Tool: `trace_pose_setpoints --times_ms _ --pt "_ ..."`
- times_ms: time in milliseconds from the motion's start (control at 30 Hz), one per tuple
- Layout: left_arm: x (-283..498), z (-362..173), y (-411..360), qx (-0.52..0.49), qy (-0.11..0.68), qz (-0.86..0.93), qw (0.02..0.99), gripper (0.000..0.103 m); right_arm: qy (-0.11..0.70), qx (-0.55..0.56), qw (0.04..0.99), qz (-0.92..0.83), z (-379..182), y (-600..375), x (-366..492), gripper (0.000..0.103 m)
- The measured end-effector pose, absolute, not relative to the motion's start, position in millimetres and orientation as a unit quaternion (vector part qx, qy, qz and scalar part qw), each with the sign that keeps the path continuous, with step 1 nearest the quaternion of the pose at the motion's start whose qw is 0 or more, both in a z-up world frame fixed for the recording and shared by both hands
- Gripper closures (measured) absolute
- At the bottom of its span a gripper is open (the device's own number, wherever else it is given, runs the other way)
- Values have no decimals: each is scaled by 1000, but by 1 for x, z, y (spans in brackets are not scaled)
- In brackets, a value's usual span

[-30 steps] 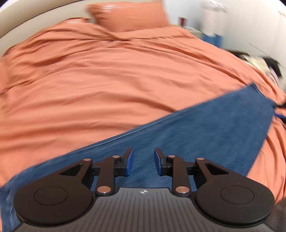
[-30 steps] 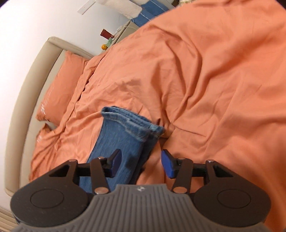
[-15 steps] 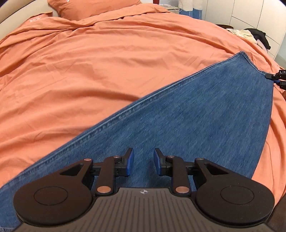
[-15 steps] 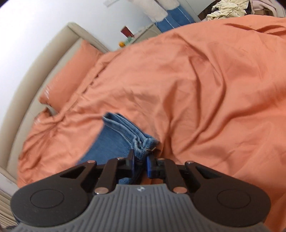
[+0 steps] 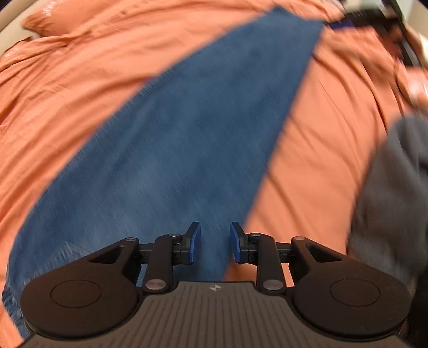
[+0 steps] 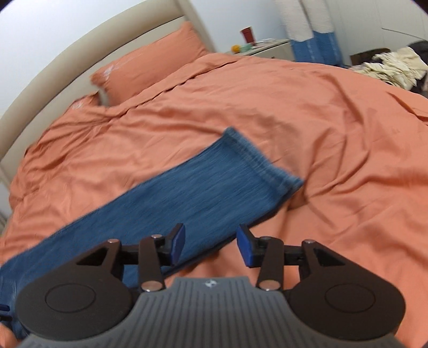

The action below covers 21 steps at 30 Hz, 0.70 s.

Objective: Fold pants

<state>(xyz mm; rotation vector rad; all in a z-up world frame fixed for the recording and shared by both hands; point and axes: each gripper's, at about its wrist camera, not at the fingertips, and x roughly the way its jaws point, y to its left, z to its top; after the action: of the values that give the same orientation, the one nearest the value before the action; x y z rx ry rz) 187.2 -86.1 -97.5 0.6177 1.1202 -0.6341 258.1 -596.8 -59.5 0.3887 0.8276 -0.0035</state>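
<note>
Blue denim pants [image 5: 187, 128] lie flat on the orange bedspread [image 5: 67, 88], the legs stacked as one long strip. In the right wrist view the strip [image 6: 187, 192] runs from lower left to the hem [image 6: 262, 160] at mid frame. My left gripper [image 5: 214, 242] is open and empty, just above the pants near their right edge. My right gripper [image 6: 210, 245] is open and empty, hovering over the lower edge of the leg, short of the hem. The right gripper also shows blurred at the top right of the left wrist view [image 5: 361, 21].
Orange pillows [image 6: 149, 64] and a beige headboard [image 6: 80, 53] are at the far end of the bed. A nightstand [image 6: 262, 46] with a red cup stands beyond. A pile of pale clothes [image 6: 388, 67] lies at the far right. The person's grey sleeve [image 5: 396, 187] is at the right.
My right gripper was shut on the hem half a second ago; it has opened, let go and drawn back. The leg now lies flat. My left gripper swung right along the pants, staying open.
</note>
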Motion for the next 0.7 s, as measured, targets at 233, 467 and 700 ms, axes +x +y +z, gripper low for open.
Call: trace_pose_setpoints --times_ms 233,467,700 --pt "148 -147 -92 387 506 -236 734 65 419 196 887 12 -68 -569 236 62" --pt "162 -154 -85 404 466 -201 761 62 416 190 889 12 -57 -566 222 58" --pt "179 -134 -64 325 509 -181 776 95 419 197 886 -10 -60 -582 210 55"
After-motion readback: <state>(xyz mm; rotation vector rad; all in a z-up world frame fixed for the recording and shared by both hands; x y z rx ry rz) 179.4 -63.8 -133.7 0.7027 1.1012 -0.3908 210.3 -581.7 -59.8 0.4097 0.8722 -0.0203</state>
